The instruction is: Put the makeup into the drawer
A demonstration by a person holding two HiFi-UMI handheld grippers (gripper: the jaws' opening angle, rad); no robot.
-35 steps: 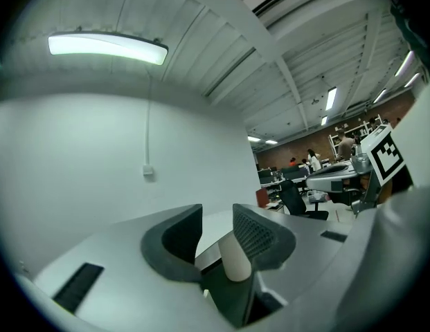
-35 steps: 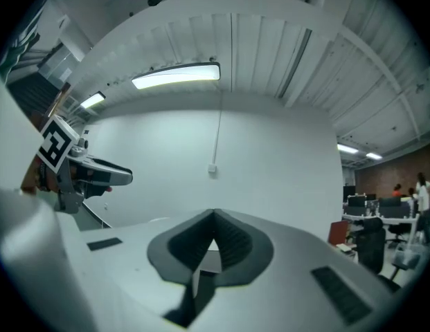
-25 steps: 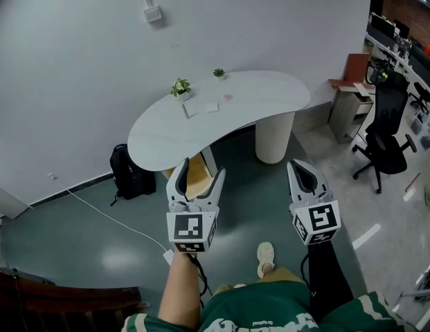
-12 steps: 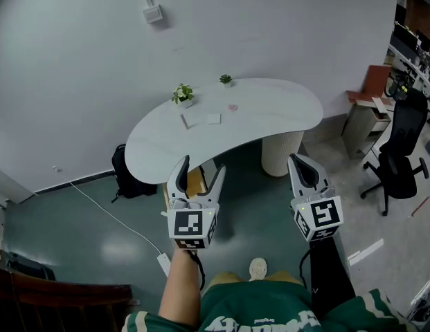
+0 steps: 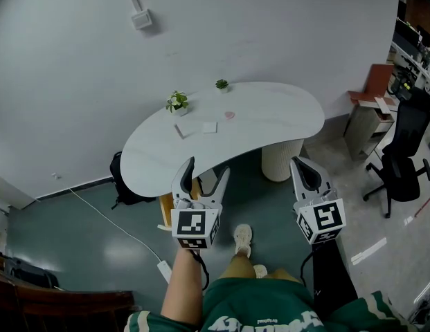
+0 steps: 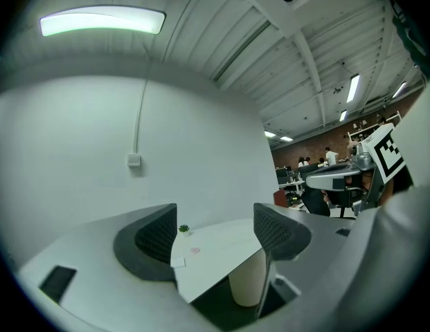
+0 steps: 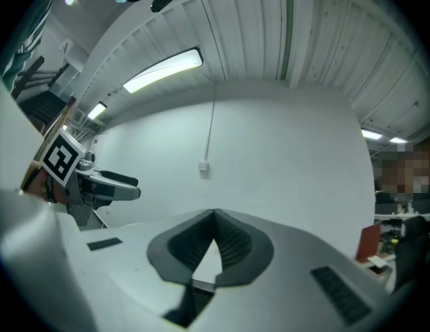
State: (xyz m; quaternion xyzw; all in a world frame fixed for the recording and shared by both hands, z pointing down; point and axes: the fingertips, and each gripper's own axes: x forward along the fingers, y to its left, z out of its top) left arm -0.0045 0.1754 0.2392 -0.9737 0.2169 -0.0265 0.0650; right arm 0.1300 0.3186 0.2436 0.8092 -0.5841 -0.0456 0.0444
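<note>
White curved table (image 5: pixel 270 116). Before its near edge: left gripper (image 5: pixel 206 168) jaws spread, empty; right gripper (image 5: pixel 299 163) jaws pressed together. Yellowish cabinet (image 5: pixel 165 209) under table, mostly hidden behind left gripper. Pink item (image 5: pixel 230 115) on tabletop, too small to identify

Walking closer to the white table (image 5: pixel 270 126), making it look wider in the head view than a second ago. Stepping forward with a white shoe (image 5: pixel 242 239), putting it further up and further left on the floor (image 5: pixel 97 241), between the left gripper (image 5: pixel 206 168) and the right gripper (image 5: pixel 299 164). Pushing the black office chair (image 5: pixel 407 144) and the brown cabinet (image 5: pixel 372 109) out toward the right edge. Sliding the wall box (image 5: pixel 140 19) a bit to the left. Bringing the bigger plant (image 5: pixel 176 101), the small plant (image 5: pixel 221 84), the pink thing (image 5: pixel 230 115) and the white card (image 5: pixel 210 126) lower down than before. Carrying the left gripper a touch further right.
</note>
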